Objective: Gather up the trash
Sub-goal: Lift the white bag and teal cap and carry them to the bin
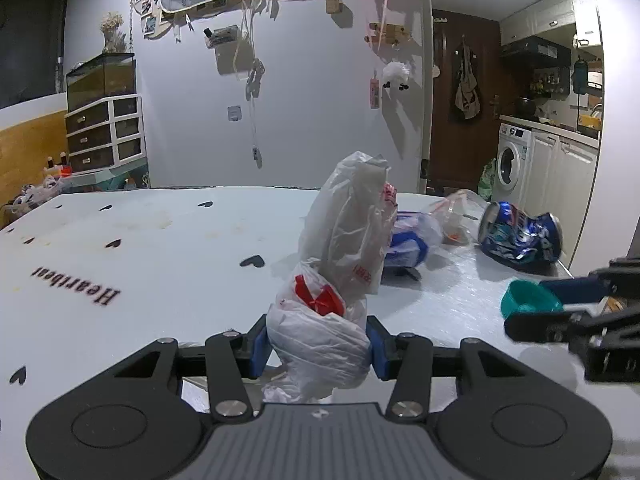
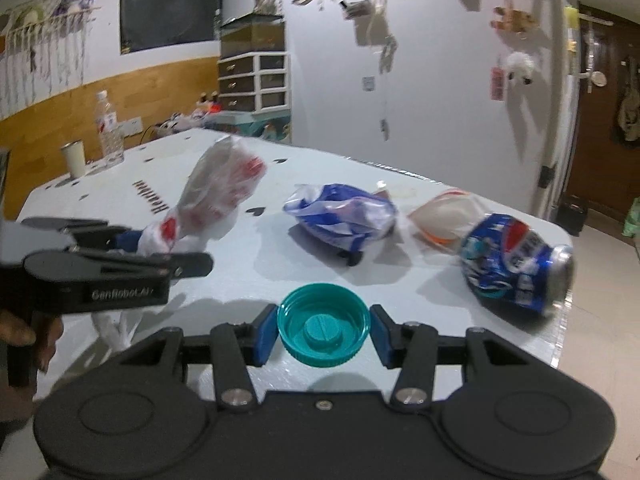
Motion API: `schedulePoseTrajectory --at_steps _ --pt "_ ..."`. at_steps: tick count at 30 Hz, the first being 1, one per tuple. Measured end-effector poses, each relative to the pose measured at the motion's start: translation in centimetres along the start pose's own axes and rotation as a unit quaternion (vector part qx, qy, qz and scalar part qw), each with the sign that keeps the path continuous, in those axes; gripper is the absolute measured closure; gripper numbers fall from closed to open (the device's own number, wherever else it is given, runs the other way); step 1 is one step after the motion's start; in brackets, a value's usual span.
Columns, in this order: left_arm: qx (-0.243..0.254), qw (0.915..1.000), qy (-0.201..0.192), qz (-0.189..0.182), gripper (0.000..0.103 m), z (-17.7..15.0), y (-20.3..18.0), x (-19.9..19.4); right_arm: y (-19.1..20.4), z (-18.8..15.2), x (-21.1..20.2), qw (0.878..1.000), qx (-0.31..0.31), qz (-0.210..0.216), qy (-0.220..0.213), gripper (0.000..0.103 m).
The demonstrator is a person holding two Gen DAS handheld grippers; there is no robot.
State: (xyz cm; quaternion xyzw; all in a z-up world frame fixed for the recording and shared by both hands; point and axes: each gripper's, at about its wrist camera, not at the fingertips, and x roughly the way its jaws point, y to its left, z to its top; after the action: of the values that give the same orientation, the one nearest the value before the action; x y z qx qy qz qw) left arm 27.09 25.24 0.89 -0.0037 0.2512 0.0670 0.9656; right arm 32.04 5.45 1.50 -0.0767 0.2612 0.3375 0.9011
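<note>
Left gripper (image 1: 318,346) held level above the table (image 1: 140,264), its blue pads (image 1: 258,346) pressed into both sides of a crumpled white plastic bag (image 1: 332,280) with red print; the thin, wrinkled film stands up ahead of the fingers and trails loosely below them. Right gripper (image 2: 324,336) likewise level, its blue pads (image 2: 266,338) closed against the ribbed rim of a round teal plastic bottle cap (image 2: 324,332), whose open inner side with central plug faces the camera. In the left wrist view the right gripper (image 1: 532,308) enters from the right edge with the cap (image 1: 528,300); in the right wrist view the left gripper (image 2: 132,244) enters from the left, a hand (image 2: 24,340) on its grip. Ahead of the right gripper lie a crumpled blue-and-white plastic bag (image 2: 340,216), a clear pouch (image 2: 444,212) with orange edge, and, to the right, a dented blue metal can (image 2: 516,260) on its side. Table covering white, matte, printed with black hearts.
</note>
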Motion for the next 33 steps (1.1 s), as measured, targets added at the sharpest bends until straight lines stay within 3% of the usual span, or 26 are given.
schedulePoseTrajectory --at_steps 33 --pt "0.056 0.9958 -0.016 -0.071 0.054 0.4 -16.1 -11.1 -6.7 -5.9 -17.4 0.988 0.065 -0.124 -0.07 0.053"
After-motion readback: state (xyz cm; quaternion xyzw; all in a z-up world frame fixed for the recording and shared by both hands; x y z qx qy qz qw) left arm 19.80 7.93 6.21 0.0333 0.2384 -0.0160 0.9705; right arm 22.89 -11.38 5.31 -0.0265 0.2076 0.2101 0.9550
